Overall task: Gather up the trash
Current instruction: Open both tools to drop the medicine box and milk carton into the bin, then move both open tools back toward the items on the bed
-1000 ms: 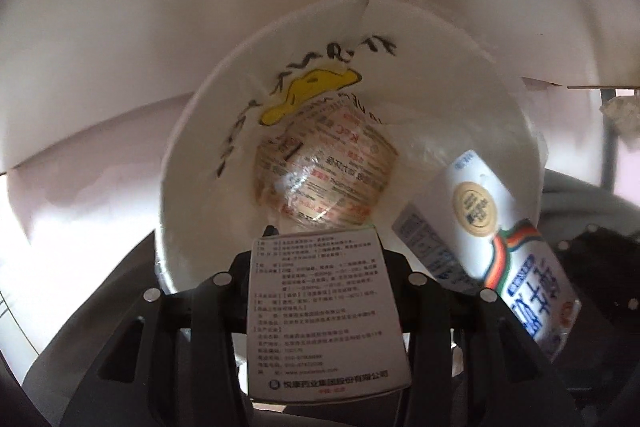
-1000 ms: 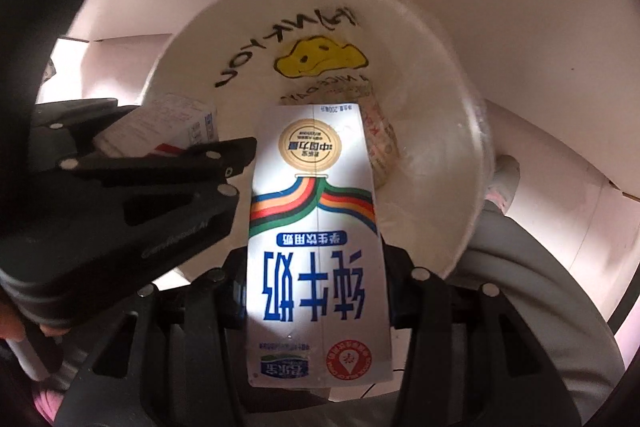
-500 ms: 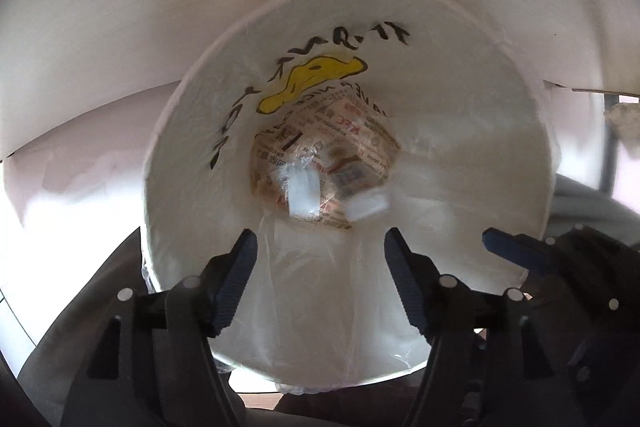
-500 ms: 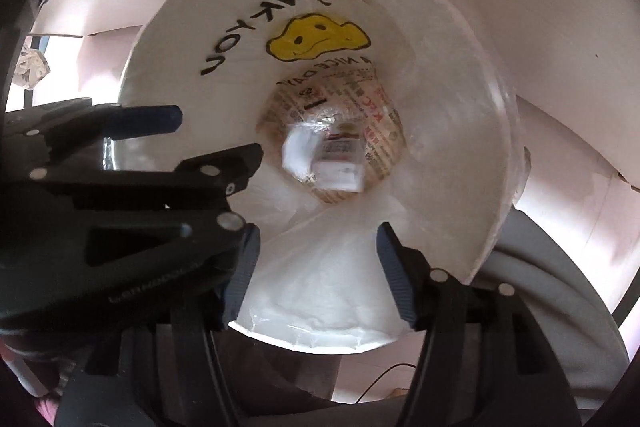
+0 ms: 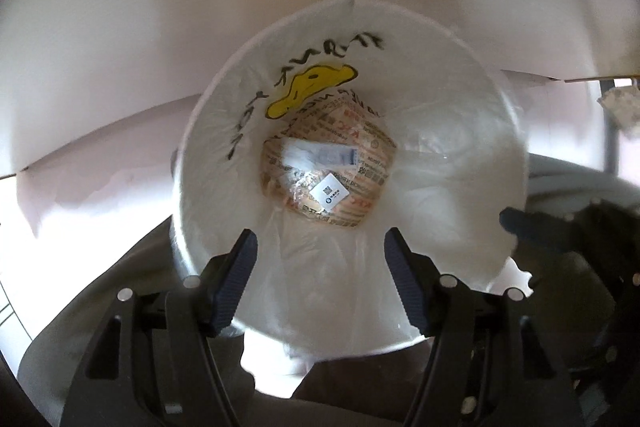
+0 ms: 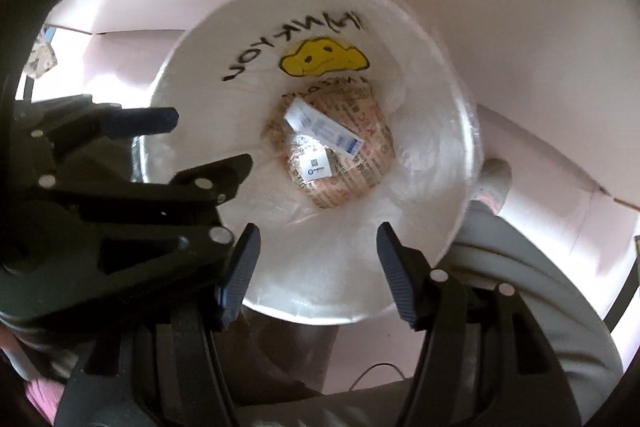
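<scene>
Cartons: long one [image 6: 325, 131] and small box [image 6: 316, 166] flat at bottom of lined bin [image 6: 424, 227], on printed paper, out of reach of any spill. Poised straight above the mouth for a clean drop: left gripper [image 5: 320, 281] and right gripper [image 6: 314, 275], jaws parted, nothing between them. Likely free for more trash.

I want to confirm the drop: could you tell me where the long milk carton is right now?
The milk carton lies at the bottom of the white bin, in the middle of both wrist views, beside the small box on printed paper.
</scene>
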Tool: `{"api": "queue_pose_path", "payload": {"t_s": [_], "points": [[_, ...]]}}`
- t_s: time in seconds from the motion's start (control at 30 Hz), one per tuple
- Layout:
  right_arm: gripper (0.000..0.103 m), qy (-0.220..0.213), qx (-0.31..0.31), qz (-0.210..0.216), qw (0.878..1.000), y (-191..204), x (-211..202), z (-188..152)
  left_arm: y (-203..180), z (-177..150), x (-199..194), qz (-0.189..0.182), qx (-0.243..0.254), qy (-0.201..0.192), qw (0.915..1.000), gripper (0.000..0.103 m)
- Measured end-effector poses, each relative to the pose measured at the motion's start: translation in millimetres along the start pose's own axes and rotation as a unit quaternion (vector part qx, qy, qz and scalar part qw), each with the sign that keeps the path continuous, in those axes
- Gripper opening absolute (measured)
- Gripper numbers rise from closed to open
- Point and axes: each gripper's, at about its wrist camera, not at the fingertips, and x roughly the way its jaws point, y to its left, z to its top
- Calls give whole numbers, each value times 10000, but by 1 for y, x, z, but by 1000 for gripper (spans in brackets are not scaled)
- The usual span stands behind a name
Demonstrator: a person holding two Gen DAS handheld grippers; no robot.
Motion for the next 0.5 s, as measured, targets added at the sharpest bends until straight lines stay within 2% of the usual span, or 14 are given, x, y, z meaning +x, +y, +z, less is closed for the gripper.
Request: {"api": "queue_pose_path", "payload": {"t_s": [0.27, 0.5], "points": [[61, -488, -379, -246, 9978, 7, -51, -31, -1, -31, -64, 568, 459, -775, 9943, 68], [61, -1035, -617, -441, 9917, 7, -108, -61, -4, -54, -123, 705, 596, -1499, 9844, 68]]}}
